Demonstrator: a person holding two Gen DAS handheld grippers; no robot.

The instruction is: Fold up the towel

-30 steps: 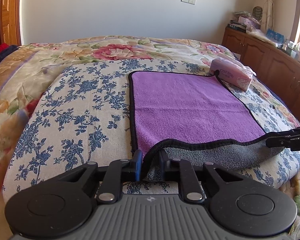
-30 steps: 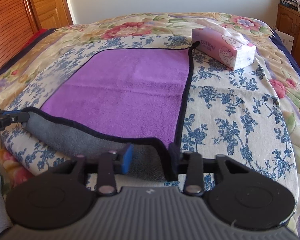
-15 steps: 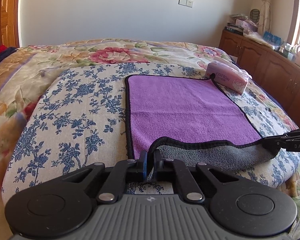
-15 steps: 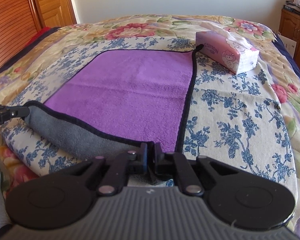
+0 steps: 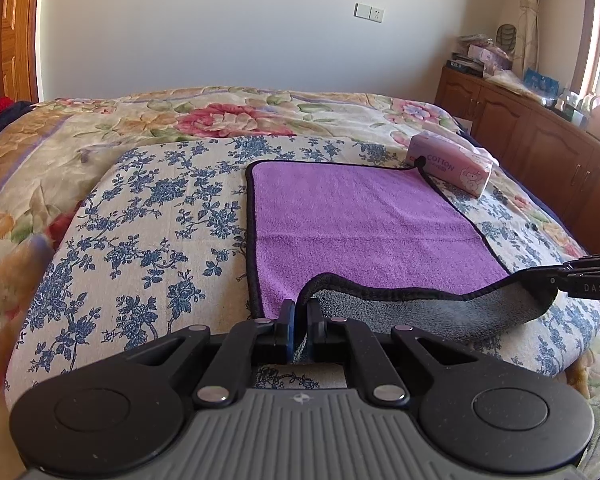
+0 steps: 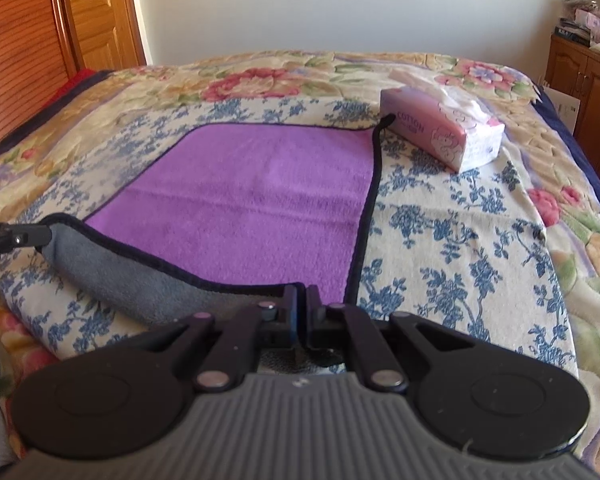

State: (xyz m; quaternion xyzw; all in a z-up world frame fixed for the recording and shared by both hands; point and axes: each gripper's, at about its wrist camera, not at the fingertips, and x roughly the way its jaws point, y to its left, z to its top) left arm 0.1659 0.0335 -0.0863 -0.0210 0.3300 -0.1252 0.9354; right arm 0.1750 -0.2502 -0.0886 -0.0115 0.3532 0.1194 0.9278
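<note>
A purple towel (image 5: 364, 220) with black trim and a grey underside lies flat on the bed; it also shows in the right wrist view (image 6: 252, 200). My left gripper (image 5: 301, 312) is shut on the towel's near left corner. My right gripper (image 6: 302, 300) is shut on the near right corner. The near edge is lifted between them, so the grey underside (image 5: 420, 312) shows. The right gripper also shows at the right edge of the left wrist view (image 5: 580, 280), and the left gripper at the left edge of the right wrist view (image 6: 4, 238).
A pink tissue pack (image 5: 452, 164) lies at the towel's far right corner, touching its loop; it also shows in the right wrist view (image 6: 440, 132). The towel rests on a blue-flowered cloth (image 5: 148, 208) over a floral bedspread. Wooden cabinets (image 5: 540, 140) stand to the right, a wooden door (image 6: 96, 12) to the left.
Both grippers have closed on the towel's near corners. They have lifted the near edge and carried it a little forward over the towel.
</note>
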